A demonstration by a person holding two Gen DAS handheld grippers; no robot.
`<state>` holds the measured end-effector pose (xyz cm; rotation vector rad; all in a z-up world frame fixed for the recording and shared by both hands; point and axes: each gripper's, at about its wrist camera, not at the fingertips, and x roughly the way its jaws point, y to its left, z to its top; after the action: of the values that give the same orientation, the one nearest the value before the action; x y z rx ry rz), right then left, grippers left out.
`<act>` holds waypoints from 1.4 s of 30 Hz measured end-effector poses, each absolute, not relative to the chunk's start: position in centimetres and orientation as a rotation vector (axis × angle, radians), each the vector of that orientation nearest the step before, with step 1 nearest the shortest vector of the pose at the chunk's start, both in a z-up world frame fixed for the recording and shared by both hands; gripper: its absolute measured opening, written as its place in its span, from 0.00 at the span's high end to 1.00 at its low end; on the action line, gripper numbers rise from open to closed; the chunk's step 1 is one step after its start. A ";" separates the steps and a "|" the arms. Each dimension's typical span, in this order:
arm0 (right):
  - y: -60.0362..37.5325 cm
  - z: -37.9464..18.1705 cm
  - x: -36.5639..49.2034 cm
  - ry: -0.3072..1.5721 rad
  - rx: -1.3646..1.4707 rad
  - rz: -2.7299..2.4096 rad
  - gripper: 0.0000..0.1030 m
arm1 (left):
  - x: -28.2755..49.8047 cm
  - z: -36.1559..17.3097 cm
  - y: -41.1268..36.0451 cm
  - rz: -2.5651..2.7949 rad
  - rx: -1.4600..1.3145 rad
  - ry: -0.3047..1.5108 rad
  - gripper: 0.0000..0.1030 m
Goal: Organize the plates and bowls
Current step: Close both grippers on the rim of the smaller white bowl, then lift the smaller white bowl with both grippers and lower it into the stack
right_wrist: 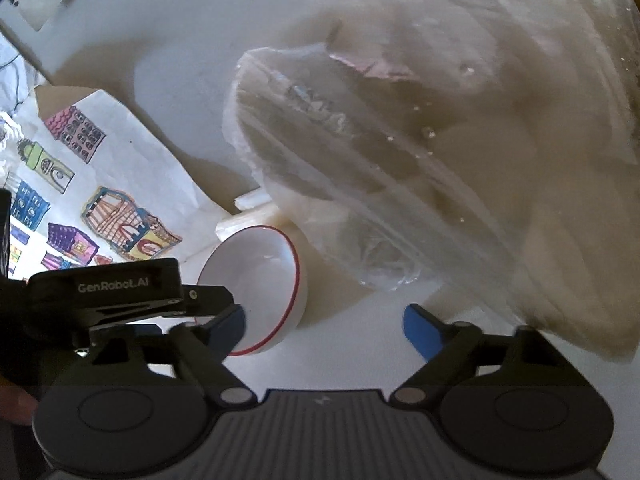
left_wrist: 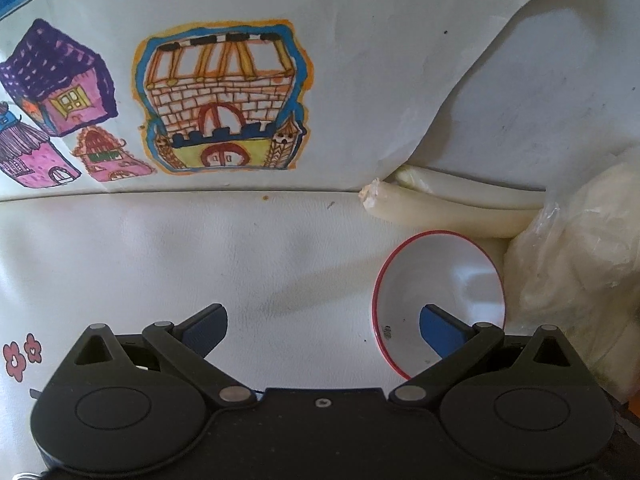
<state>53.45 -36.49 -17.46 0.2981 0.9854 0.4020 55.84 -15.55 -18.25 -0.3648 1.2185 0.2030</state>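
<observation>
"GenRobot.AI" stands in pale letters on the black body of the left hand-held gripper, seen from the right wrist. A small dark mark inside the bowl is too small to read.

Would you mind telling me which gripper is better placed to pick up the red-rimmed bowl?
Left. The left gripper already has one finger inside the red-rimmed bowl, straddling its rim. The right gripper is open beside it.

On my tabletop the bowl sits just left of the plastic-wrapped bundle, rolled tubes behind it, the sheet of drawings farther left.
</observation>
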 end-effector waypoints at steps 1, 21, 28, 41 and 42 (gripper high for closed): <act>-36.5 -17.4 53.5 0.984 0.297 0.405 0.21 | 55.8 -18.3 -15.5 0.199 -0.369 1.217 0.04; -36.0 -17.7 54.0 0.998 0.340 0.533 0.76 | 56.3 -17.7 -17.5 0.090 -0.418 1.214 0.65; -36.1 -17.5 53.3 1.009 0.319 0.533 0.79 | 55.7 -17.2 -18.2 0.070 -0.402 1.218 0.83; -37.9 -15.2 49.3 0.985 0.280 0.543 0.79 | 51.2 -16.0 -20.0 0.025 -0.405 1.176 0.83; -38.1 -15.0 49.0 0.981 0.278 0.541 0.79 | 51.0 -15.8 -20.2 0.019 -0.401 1.169 0.83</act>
<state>49.00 -38.11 -14.98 0.2777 0.9810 0.5406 50.97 -20.19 -15.75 -0.4009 1.1687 0.0194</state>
